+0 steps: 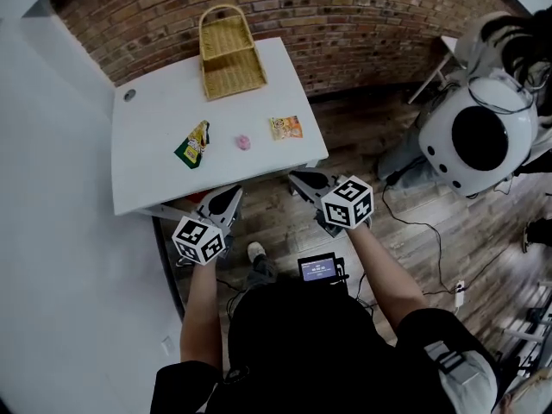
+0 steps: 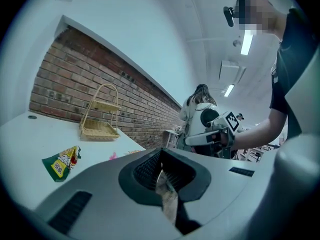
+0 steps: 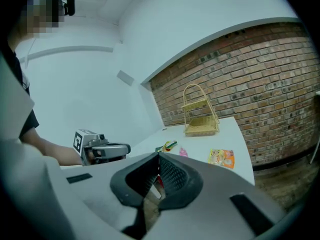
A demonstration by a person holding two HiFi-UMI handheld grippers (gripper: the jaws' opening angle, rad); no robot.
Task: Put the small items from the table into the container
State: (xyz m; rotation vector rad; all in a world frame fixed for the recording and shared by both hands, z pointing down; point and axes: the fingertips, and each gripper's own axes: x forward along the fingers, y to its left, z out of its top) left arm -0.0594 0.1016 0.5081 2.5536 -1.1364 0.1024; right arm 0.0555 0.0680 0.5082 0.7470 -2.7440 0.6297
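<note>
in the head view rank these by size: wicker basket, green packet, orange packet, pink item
1. wicker basket
2. green packet, which looks only slightly bigger than the next
3. orange packet
4. pink item

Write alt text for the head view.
From above, a person holds the left gripper and right gripper, both shut, at the near edge of a white table. On it lie a green packet, a pink item and an orange packet; a wicker basket stands at its far edge.

White table; straw-yellow wicker basket; green-and-yellow packet; orange packet; a tiny item, seemingly pink; red-brown brick wall.
</note>
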